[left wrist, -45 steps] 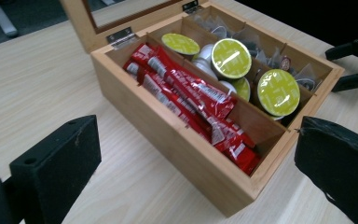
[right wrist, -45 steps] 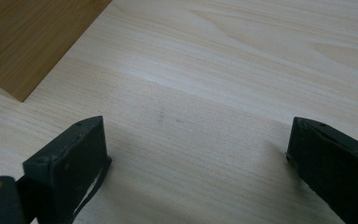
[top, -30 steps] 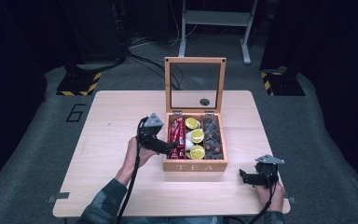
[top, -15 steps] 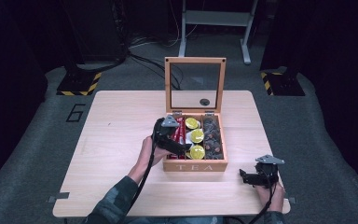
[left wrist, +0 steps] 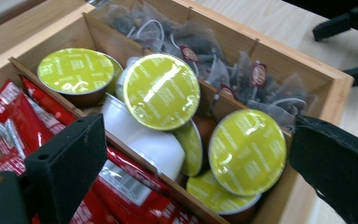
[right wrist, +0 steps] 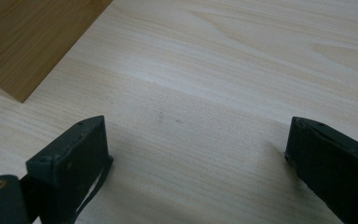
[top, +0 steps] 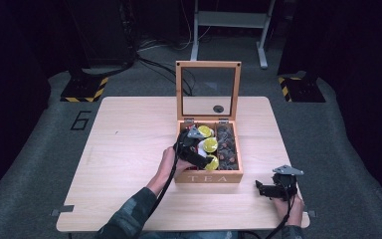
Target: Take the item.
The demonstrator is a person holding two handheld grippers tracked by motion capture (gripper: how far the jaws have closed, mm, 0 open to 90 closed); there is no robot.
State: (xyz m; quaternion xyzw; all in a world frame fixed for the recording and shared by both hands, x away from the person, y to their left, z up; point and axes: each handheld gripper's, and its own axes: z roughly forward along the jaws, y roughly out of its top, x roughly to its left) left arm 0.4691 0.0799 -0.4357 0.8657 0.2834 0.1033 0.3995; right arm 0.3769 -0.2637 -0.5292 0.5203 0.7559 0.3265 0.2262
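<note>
In the centre of the high view, the left gripper (top: pixel 202 158) hangs over the open tea box (top: pixel 208 177), jaws spread wide above the yellow-lidded pods (left wrist: pixel 161 91), red sachets (left wrist: pixel 9 109) to their left. At lower right, the right gripper (top: pixel 260 188) rests on the table (top: pixel 129 149), jaws spread, holding nothing.

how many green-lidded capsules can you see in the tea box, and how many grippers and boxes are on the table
green-lidded capsules: 5 visible in the left gripper view, some partly hidden under others
grippers: 2, the left gripper over the box and the right gripper on the table
tea box: 1, lid open
total: 8
The red packets and tea bags are too heaped to count.
</note>
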